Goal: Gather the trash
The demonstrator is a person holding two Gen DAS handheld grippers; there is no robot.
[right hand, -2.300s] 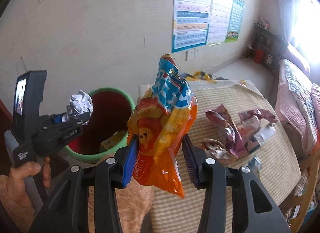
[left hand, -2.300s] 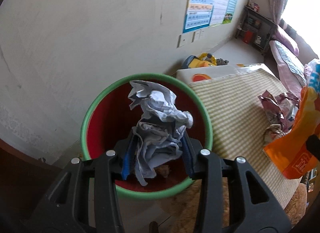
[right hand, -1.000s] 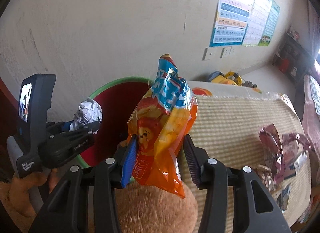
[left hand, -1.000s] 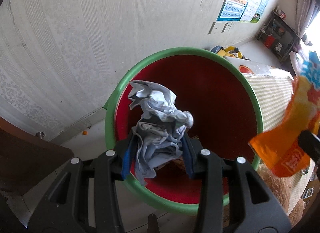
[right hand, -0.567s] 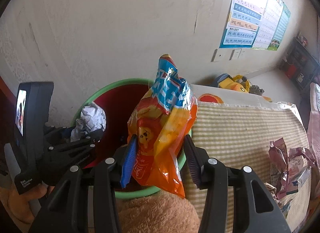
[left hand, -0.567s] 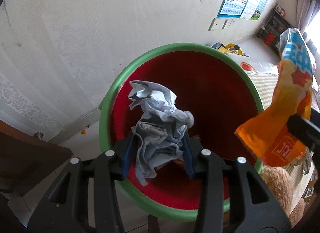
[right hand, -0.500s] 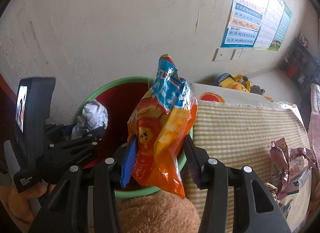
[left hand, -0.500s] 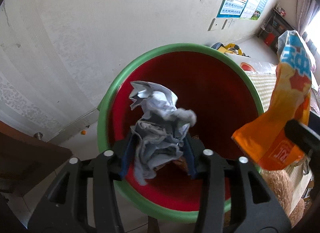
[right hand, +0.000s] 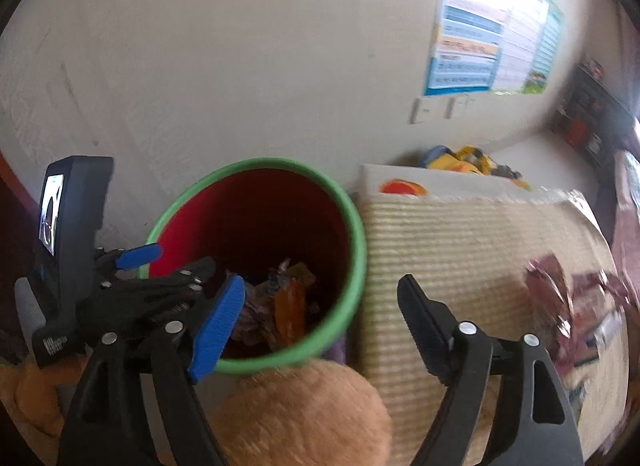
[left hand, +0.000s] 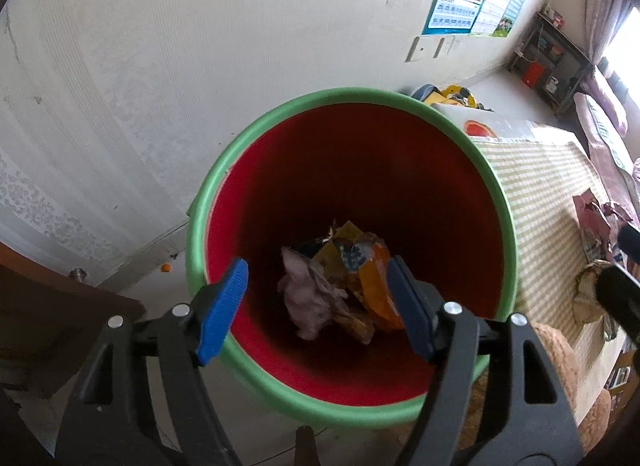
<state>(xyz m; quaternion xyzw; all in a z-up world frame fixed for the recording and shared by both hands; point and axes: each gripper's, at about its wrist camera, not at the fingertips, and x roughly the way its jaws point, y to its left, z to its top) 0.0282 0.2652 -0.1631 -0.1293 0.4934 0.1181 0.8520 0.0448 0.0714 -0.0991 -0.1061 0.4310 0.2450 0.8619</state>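
Left gripper [left hand: 316,306] gapes above upright bin [left hand: 348,105].

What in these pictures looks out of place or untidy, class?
Torn snack wrappers lie loose on the striped mat, outside the green bin, where crumpled paper and an orange snack bag already sit. A small orange scrap lies on the floor by the wall.

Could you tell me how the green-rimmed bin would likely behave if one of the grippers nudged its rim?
The bin looks like thin plastic holding only crumpled paper and an orange snack bag, so it is probably light and would slide or tip easily. Its tall, narrow shape suggests tipping. The table edge beside it may brace that side.
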